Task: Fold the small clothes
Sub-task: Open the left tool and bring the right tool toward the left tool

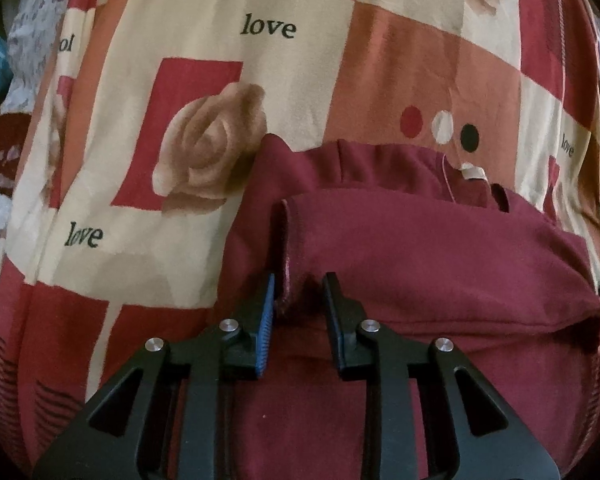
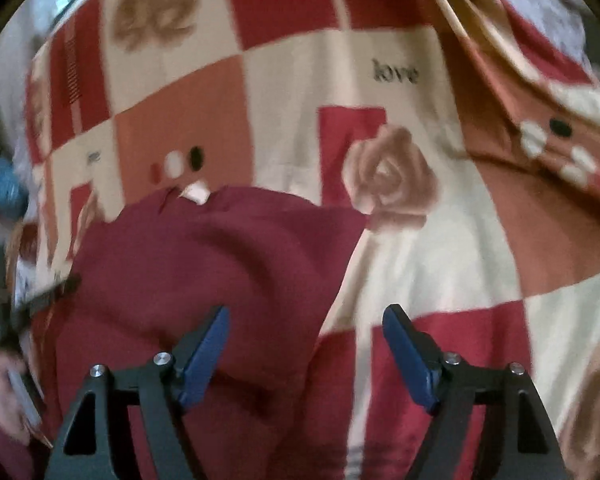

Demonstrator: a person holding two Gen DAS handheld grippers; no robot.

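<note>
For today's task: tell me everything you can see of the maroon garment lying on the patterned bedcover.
The maroon garment is plain, soft, matte cloth, folded over on itself, with a gathered edge and a small white label at its far side. It lies on the checked bedcover with roses and "love" print. A hemmed fold edge stands up between the left gripper's narrowly parted jaws, brushing the blue pad. The right gripper is open above its near right edge, not gripping.
</note>
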